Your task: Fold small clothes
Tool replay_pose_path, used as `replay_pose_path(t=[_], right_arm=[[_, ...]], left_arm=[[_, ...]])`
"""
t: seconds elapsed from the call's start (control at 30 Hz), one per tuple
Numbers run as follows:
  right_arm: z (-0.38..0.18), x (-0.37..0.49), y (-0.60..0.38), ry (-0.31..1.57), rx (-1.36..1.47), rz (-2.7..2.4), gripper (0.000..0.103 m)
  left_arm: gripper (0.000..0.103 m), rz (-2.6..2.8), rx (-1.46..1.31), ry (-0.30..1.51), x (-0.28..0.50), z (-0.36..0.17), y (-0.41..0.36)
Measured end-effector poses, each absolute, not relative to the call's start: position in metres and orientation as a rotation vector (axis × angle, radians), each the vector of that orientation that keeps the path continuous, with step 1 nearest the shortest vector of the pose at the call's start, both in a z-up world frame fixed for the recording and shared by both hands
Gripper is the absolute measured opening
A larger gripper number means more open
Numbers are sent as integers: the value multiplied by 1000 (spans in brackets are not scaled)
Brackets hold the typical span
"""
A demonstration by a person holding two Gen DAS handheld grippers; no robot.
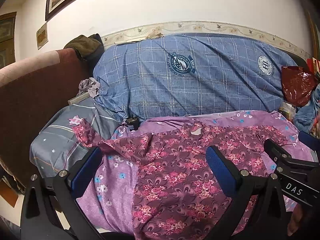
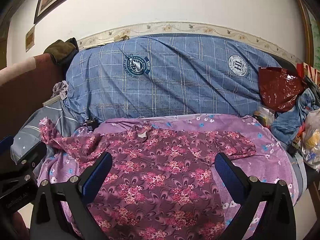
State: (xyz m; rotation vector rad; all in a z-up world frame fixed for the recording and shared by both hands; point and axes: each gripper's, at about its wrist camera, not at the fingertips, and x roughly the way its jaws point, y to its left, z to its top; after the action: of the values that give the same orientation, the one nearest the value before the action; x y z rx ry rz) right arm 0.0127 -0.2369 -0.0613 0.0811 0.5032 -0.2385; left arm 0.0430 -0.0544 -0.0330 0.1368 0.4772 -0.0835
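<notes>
A maroon shirt with pink flowers (image 1: 176, 166) lies spread flat on a purple floral sheet (image 1: 118, 182), neck away from me, sleeves out to both sides. It also shows in the right wrist view (image 2: 160, 170). My left gripper (image 1: 154, 160) is open and empty, just above the shirt's near left part. My right gripper (image 2: 164, 166) is open and empty, above the shirt's near middle. The right gripper's body shows at the right edge of the left wrist view (image 1: 290, 160). The left gripper's body shows at the left edge of the right wrist view (image 2: 20, 170).
A big blue plaid bundle (image 2: 170, 80) lies behind the shirt. A grey star-print cloth (image 1: 60, 140) is at the left, next to a dark red sofa arm (image 1: 30, 92). A red foil bag (image 2: 280, 88), jeans (image 2: 294, 118) and plastic bags (image 2: 312, 140) crowd the right.
</notes>
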Motion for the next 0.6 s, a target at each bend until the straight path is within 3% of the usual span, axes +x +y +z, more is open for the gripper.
replay_pose_path(t=[0.6], right_arm=[[-96,60,-278,583,97,-274,103]], left_arm=[[103,-109,152,535,126,-77,-99]])
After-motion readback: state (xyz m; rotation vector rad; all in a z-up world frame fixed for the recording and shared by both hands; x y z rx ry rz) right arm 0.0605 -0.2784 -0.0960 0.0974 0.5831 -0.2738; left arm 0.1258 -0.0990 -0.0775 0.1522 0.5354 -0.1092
